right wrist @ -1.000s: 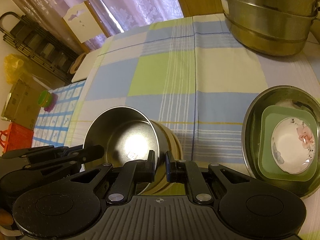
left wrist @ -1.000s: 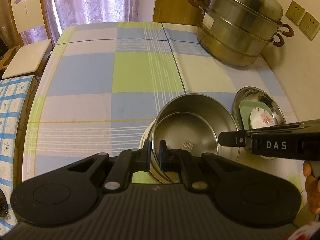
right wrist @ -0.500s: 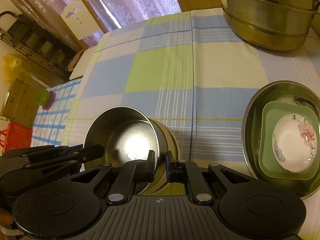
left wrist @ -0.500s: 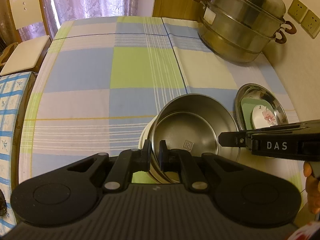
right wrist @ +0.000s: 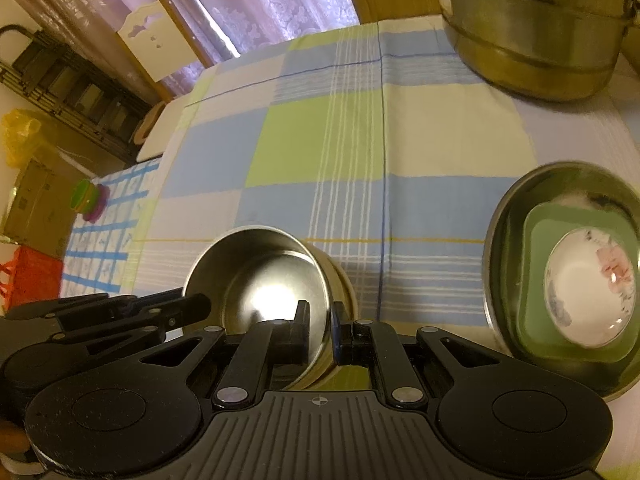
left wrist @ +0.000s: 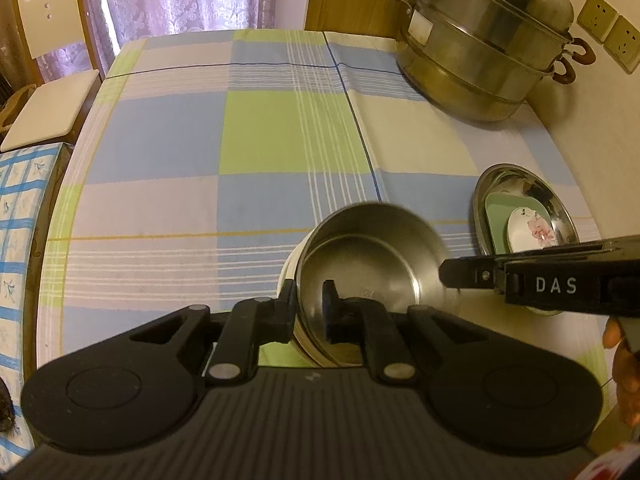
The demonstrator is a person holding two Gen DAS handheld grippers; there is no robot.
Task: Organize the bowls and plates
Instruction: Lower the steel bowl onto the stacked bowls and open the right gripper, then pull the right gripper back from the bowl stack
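Observation:
A steel bowl [left wrist: 372, 256] sits nested in a cream bowl [left wrist: 289, 276] near the table's front edge. My left gripper [left wrist: 310, 306] is shut on the steel bowl's near left rim, one finger inside, one outside. My right gripper [right wrist: 320, 326] is shut on the steel bowl's [right wrist: 264, 280] right rim, beside the cream bowl [right wrist: 344, 288]. Both bowls appear raised above the tablecloth. To the right a steel plate [right wrist: 504, 264] holds a green square plate [right wrist: 536, 276] and a white flowered bowl [right wrist: 588, 296]; the steel plate [left wrist: 500, 184] also shows in the left wrist view.
A tall steel steamer pot [left wrist: 480, 52] stands at the back right by the wall. The checked tablecloth [left wrist: 260, 132] covers the table. A chair [left wrist: 44, 92] stands at the far left, and a lower surface with a blue-patterned cloth [left wrist: 16, 216] lies beside the table.
Both grippers have lifted with the steel bowl in them; the table and the plate stack look farther below. The grips have not changed.

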